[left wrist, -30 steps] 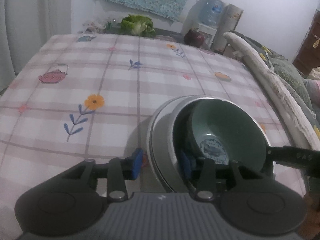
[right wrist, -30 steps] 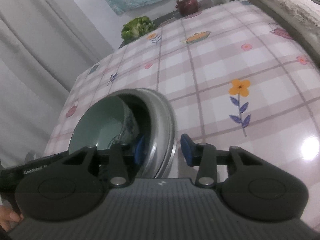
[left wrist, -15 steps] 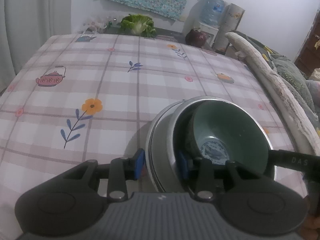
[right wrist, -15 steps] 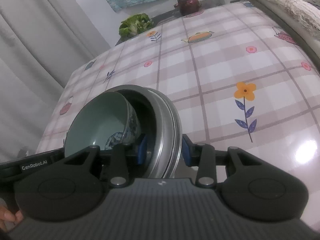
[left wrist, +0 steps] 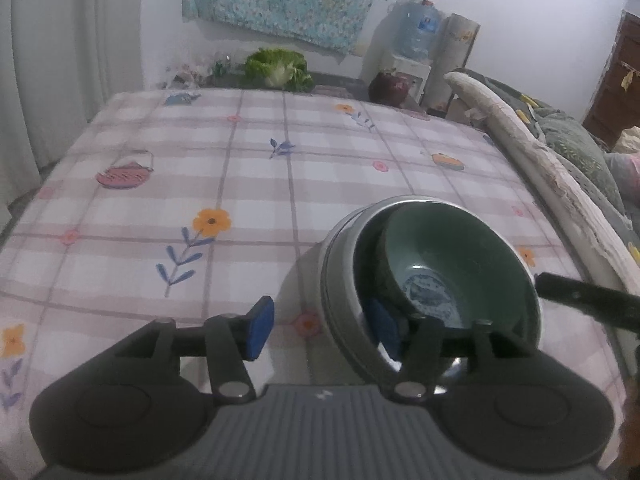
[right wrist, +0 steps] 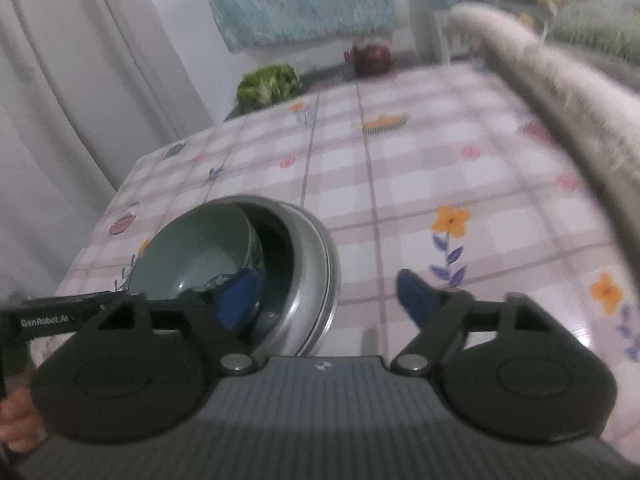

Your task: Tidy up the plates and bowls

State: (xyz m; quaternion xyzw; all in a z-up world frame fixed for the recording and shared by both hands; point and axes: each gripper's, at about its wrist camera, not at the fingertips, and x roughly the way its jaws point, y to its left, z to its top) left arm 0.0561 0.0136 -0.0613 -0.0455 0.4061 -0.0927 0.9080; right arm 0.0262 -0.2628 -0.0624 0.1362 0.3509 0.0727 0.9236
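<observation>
A steel bowl stack (left wrist: 340, 264) rests on the checked tablecloth (left wrist: 240, 184), and a green ceramic bowl (left wrist: 452, 256) with a blue pattern leans inside it. My left gripper (left wrist: 322, 332) straddles the steel rim on its near left side. Its jaws are opening: one pad hangs outside, clear of the wall, and the other is inside. In the right wrist view, the steel bowl (right wrist: 316, 248) and green bowl (right wrist: 200, 248) lie at lower left. My right gripper (right wrist: 326, 302) spans the opposite rim, jaws opening wide, with neither pad pressing.
A cabbage (left wrist: 278, 68) and a dark red teapot (left wrist: 390, 86) sit beyond the table's far edge, near a water jug (left wrist: 416, 28). A worn padded edge (left wrist: 560, 184) runs along the right side. Curtains (right wrist: 80, 80) hang at the left.
Both grippers were shut on the steel rim half a second ago. Their jaws have since spread apart, and both views have drawn back slightly. The bowls stay on the table.
</observation>
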